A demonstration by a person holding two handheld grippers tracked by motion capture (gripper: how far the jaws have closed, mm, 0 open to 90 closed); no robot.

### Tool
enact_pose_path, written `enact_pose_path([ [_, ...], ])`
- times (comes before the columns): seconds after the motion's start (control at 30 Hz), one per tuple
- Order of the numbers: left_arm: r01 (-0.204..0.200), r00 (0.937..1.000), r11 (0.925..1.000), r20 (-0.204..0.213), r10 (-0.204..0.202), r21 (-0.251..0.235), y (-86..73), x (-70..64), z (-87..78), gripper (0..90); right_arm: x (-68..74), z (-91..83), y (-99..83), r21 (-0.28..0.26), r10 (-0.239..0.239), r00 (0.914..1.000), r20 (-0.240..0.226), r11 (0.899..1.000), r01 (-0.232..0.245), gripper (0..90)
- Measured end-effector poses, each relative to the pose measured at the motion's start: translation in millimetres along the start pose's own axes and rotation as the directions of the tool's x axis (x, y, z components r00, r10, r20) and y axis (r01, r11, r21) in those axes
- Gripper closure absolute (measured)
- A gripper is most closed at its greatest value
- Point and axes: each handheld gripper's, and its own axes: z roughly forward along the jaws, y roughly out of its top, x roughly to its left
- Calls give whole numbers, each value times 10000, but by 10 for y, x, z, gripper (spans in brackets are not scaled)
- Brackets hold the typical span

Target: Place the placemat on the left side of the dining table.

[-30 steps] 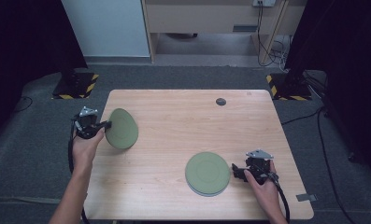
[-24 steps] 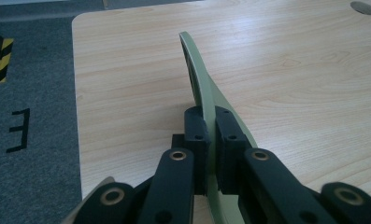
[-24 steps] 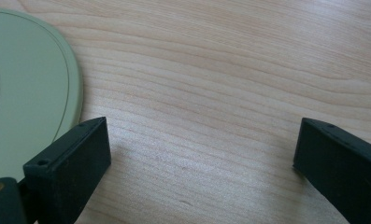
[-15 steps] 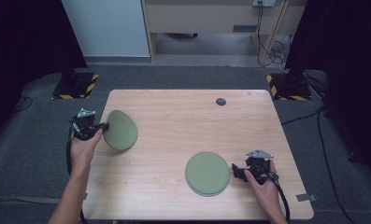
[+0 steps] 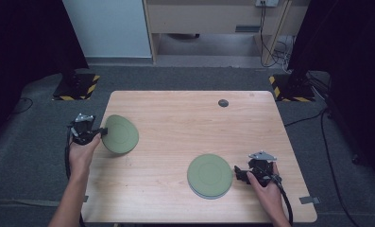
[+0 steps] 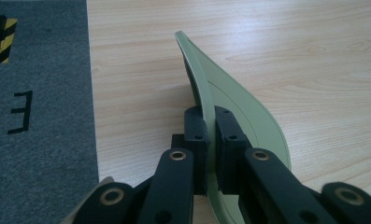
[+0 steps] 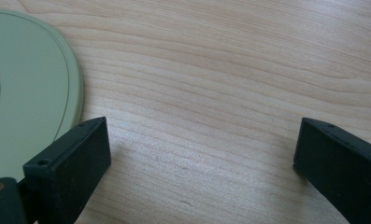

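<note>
Your desk (image 5: pixel 175 127) carries a small dark round disc (image 5: pixel 223 102) near its far edge, well apart from both plates. Nothing lies between the two plates; the wood there is bare. Black-and-yellow striped blocks (image 5: pixel 76 87) sit on the grey floor beyond the far corners.

Your left claw (image 5: pixel 101 133) is clamped on the rim of a green plate (image 5: pixel 120 134), one pad on each face. That plate stands tilted near the desk's left edge, its lower rim close to the wood. Your left forearm runs up along that edge.

A second green plate (image 5: pixel 209 175) lies flat toward the near right. Your right claw (image 5: pixel 239 173) sits just beside its right rim, jaws spread wide over bare wood, gripping nothing, your right hand (image 5: pixel 268 189) low at the near edge.
</note>
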Motion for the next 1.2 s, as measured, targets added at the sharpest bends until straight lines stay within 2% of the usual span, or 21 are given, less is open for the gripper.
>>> enact_pose_path([
  [0.7, 459, 9989, 9980, -44, -458, 445, -252, 209, 135, 836, -1, 1, 0, -1, 11, 10000, -10, 10000, -11, 42],
  [1.2, 508, 9986, 9973, -199, -498, 534, -332, 268, 176, 773, -2, 1, 0, 0, 7, 10000, -9, 10000, -7, 42],
])
